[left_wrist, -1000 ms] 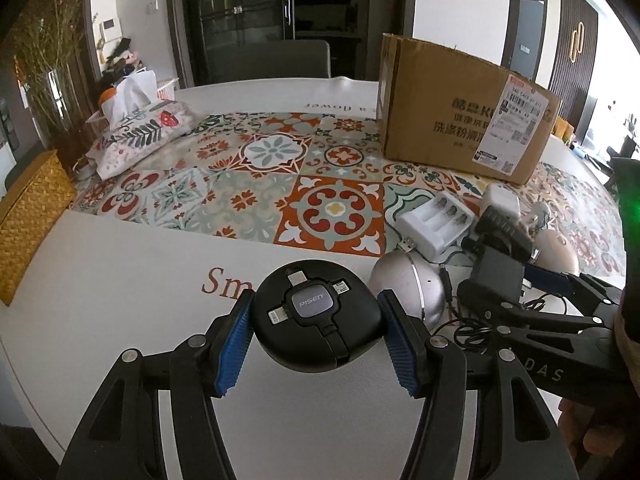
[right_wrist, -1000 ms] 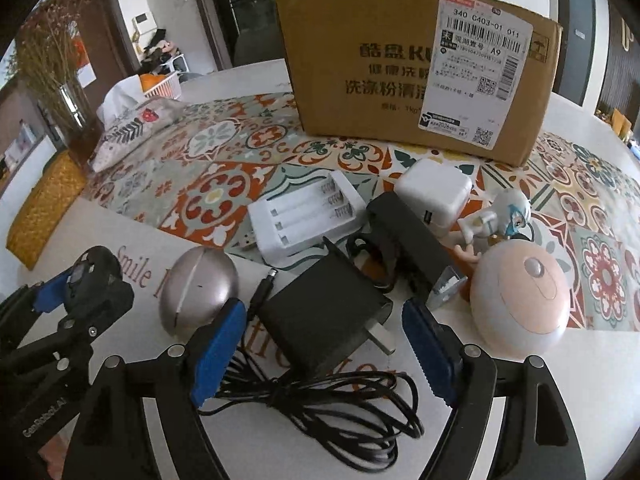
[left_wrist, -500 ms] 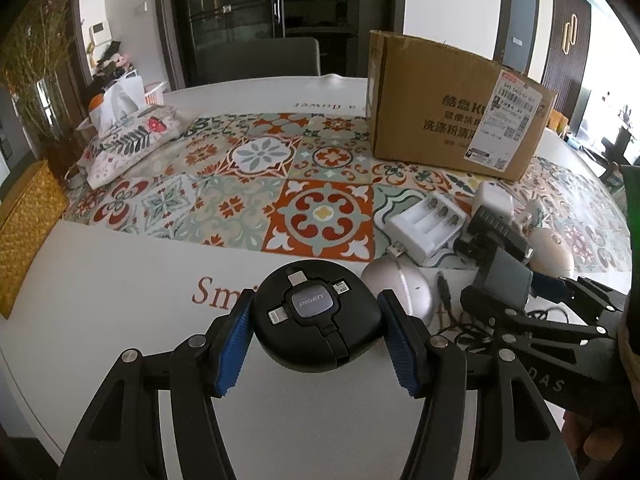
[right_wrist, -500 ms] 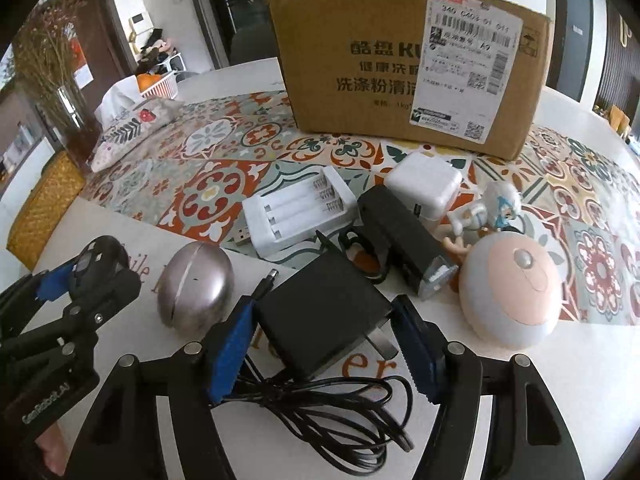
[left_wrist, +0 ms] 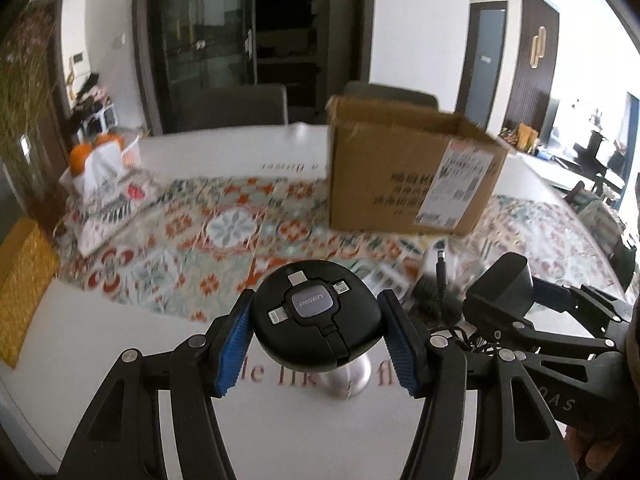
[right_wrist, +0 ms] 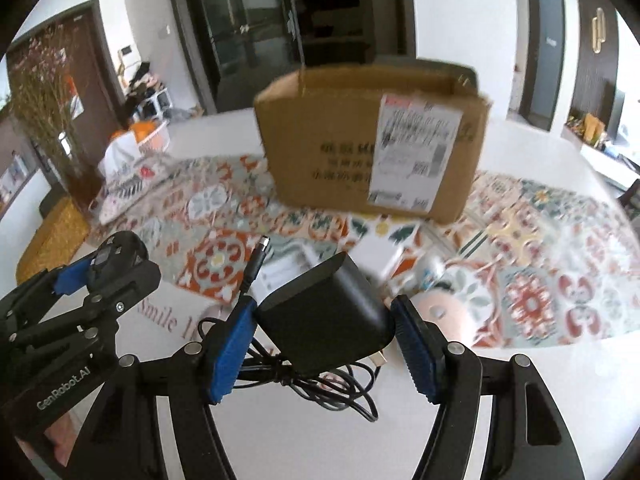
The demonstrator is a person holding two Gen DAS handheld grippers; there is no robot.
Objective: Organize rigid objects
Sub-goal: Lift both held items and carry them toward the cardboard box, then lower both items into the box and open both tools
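My left gripper (left_wrist: 316, 330) is shut on a round black PISEN cable hub (left_wrist: 316, 316) and holds it above the table. My right gripper (right_wrist: 326, 344) is shut on a black power adapter (right_wrist: 328, 320), lifted, with its black cord (right_wrist: 320, 380) dangling below. An open cardboard box (right_wrist: 372, 140) with a white label stands ahead on the patterned mat; it also shows in the left wrist view (left_wrist: 408, 168). The right gripper with the adapter (left_wrist: 504, 292) shows at the right of the left wrist view.
A silver egg-shaped object (left_wrist: 348, 376) sits under the hub. A pink round device (right_wrist: 436, 312), a white charger (right_wrist: 380, 252) and a small figurine (right_wrist: 432, 272) lie blurred on the mat (right_wrist: 532, 280). A tissue pack (left_wrist: 100, 172) and a yellow woven basket (left_wrist: 20, 280) are at the left.
Both grippers have risen and tilted toward the box. The right gripper closed on the adapter and lifted it off the table with its cord.
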